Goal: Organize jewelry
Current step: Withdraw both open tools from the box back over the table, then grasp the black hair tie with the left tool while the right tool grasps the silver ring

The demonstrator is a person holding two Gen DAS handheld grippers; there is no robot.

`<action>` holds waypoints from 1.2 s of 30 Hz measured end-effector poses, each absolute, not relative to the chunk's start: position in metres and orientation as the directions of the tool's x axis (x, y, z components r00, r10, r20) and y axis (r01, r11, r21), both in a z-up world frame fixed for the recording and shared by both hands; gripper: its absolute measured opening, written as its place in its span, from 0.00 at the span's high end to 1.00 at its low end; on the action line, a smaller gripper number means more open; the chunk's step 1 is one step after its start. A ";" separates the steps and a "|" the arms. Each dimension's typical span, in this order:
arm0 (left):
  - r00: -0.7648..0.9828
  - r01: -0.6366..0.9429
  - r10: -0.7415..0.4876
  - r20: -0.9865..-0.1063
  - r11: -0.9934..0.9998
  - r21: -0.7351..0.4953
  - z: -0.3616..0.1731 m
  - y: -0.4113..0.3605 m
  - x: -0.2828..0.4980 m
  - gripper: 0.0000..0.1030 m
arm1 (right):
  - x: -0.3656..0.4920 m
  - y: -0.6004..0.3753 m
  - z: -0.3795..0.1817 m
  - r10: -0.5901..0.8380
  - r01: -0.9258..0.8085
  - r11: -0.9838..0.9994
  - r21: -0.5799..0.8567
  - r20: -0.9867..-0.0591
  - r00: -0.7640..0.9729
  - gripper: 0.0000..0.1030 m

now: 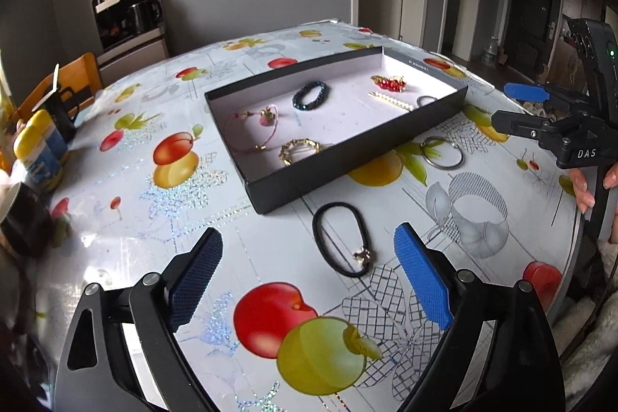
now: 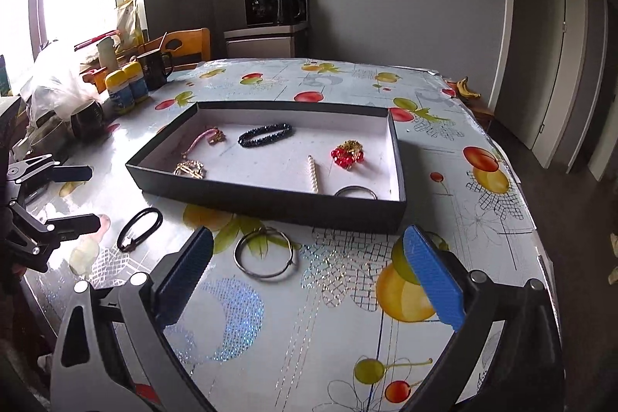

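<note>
A black tray (image 1: 347,160) with a white inside (image 2: 270,205) holds a dark beaded bracelet (image 1: 311,95), a pink cord bracelet (image 1: 255,126), a gold clip (image 1: 297,150), a red bead brooch (image 1: 388,83), a pearl hairpin (image 1: 390,101) and a silver ring (image 2: 355,192). On the table in front lie a black hair tie (image 1: 343,238) (image 2: 140,228) and silver hoops (image 1: 442,152) (image 2: 266,253). My left gripper (image 1: 309,267) is open just before the hair tie. My right gripper (image 2: 309,269) is open, just before the hoops.
The table has a fruit-print cloth (image 1: 193,218). At its left edge stand yellow-capped bottles (image 2: 123,87), dark mugs (image 2: 154,68) and bags (image 2: 50,83). A wooden chair (image 2: 189,46) and a coffee machine cabinet (image 2: 274,21) stand behind. A banana (image 2: 467,89) lies at the far right.
</note>
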State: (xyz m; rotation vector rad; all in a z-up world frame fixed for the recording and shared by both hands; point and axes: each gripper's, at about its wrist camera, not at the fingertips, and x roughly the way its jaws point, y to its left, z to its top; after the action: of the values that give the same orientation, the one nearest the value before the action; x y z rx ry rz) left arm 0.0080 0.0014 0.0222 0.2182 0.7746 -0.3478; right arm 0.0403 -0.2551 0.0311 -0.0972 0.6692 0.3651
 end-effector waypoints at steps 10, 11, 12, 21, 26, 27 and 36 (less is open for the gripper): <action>0.613 0.435 -0.254 -0.748 0.899 0.052 0.007 -0.016 0.012 0.13 | 0.039 -0.262 0.013 0.312 -0.363 0.930 0.064 -0.659 0.684 0.05; 0.609 0.453 -0.270 -0.746 0.890 0.048 0.008 -0.018 0.009 0.17 | 0.039 -0.263 0.013 0.315 -0.365 0.929 0.066 -0.659 0.683 0.05; 0.609 0.461 -0.273 -0.745 0.886 0.052 0.007 -0.020 0.008 0.20 | 0.039 -0.263 0.013 0.319 -0.368 0.927 0.069 -0.659 0.681 0.05; 0.558 0.515 -0.300 -0.774 0.856 0.040 -0.001 -0.030 0.007 0.64 | 0.036 -0.256 0.012 0.329 -0.394 0.918 0.055 -0.659 0.676 0.06; 0.545 0.522 -0.294 -0.785 0.852 0.043 -0.006 -0.031 0.009 0.66 | 0.040 -0.253 0.012 0.316 -0.392 0.919 0.038 -0.667 0.675 0.25; 0.546 0.523 -0.296 -0.784 0.851 0.043 -0.006 -0.031 0.009 0.66 | 0.041 -0.251 0.013 0.309 -0.390 0.920 0.030 -0.669 0.676 0.28; 0.540 0.534 -0.306 -0.784 0.845 0.039 -0.006 -0.031 0.009 0.85 | 0.064 -0.236 0.008 0.324 -0.443 0.896 0.027 -0.723 0.610 0.58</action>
State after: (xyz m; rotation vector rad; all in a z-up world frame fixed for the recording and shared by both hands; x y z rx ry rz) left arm 0.0085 -0.0305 -0.0063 0.2891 0.8667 -0.5073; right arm 0.0642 -0.2357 0.0076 -0.1605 0.8002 0.4452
